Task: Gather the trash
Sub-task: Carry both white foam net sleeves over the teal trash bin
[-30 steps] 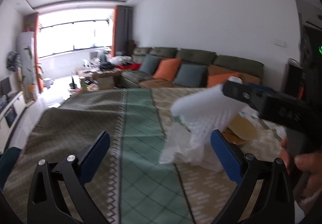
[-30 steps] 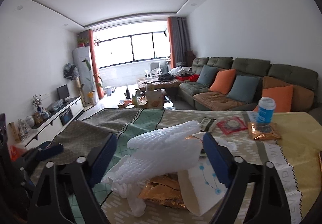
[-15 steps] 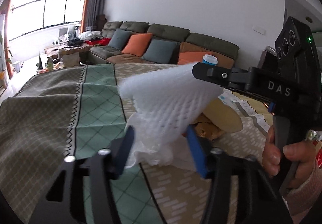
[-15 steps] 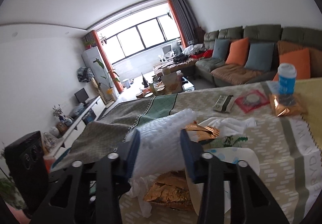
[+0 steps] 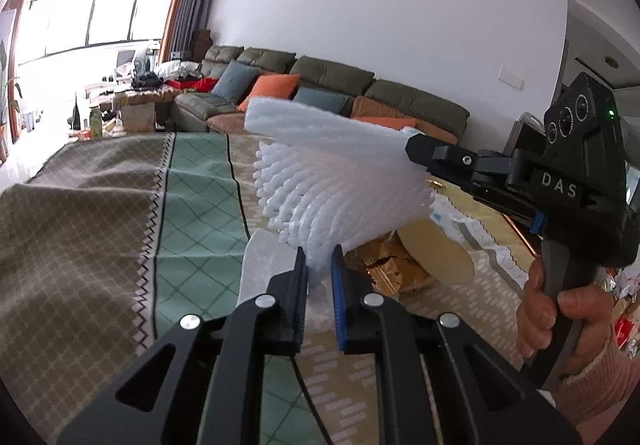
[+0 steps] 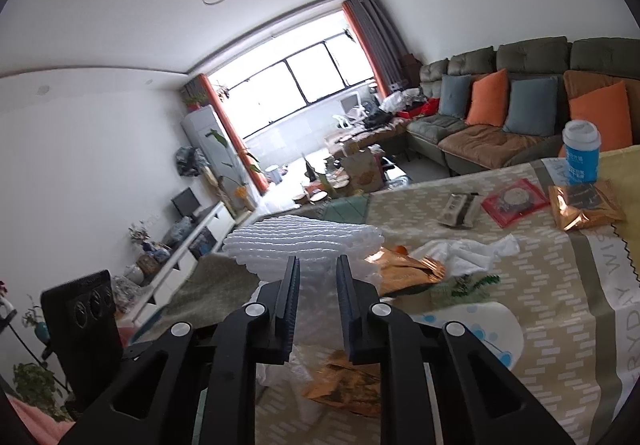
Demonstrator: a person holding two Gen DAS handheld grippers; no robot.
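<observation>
Above the littered table (image 6: 560, 309), both grippers are pinching one foam net (image 5: 340, 185).
Left gripper (image 5: 320, 265) and right gripper (image 6: 318, 273), wide open a second ago, are clamping it mid-frame, jaws having just been closing.

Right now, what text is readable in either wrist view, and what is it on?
"D A S": white letters on the body of the right gripper, seen in the left wrist view.
"RYD": partial large letters, cut off at the frame edge, on the tablecloth.
"WIS": partial, along the tablecloth's border stripe.
Blue paper cup: white print, too small to read.
Red packet and copper snack bag: print blurred, unreadable.
</observation>
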